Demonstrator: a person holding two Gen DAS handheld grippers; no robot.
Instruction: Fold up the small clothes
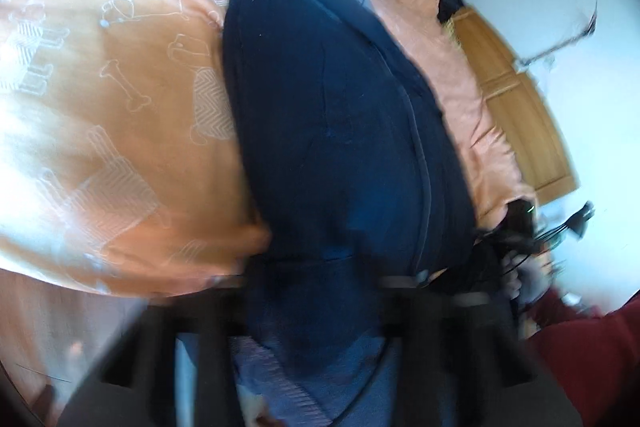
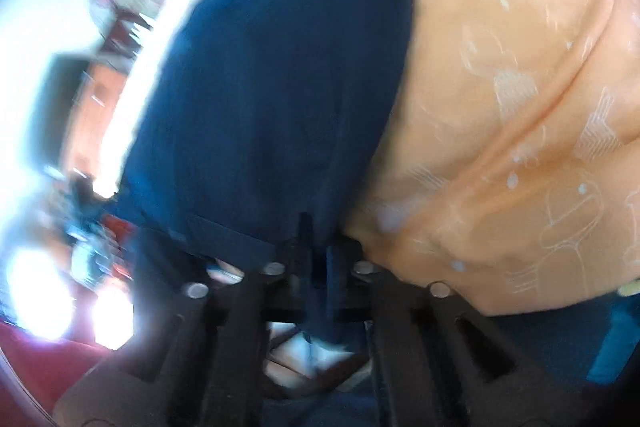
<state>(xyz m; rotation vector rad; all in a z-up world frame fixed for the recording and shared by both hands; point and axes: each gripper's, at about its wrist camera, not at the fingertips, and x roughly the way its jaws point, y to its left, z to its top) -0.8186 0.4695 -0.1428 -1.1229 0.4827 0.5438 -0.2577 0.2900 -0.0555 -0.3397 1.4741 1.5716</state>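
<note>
— Navy fabric is seen filling the middle of both wrist views: a dark blue garment (image 1: 340, 131) is spread over a peach bedsheet (image 1: 120, 115) printed with white bones and dogs.

— How is the left gripper (image 1: 316, 303) held?

— Its fingers are set fairly wide at 6 o'clock, with the garment's near hem draped between them; a firm pinch cannot be told through the blur.

— And the right gripper (image 2: 318, 267)?

— It is closed narrowly on a bunched edge of the garment at 6 o'clock. A dark red sleeve (image 1: 592, 359) is seen at 4 o'clock in the left view.
</note>
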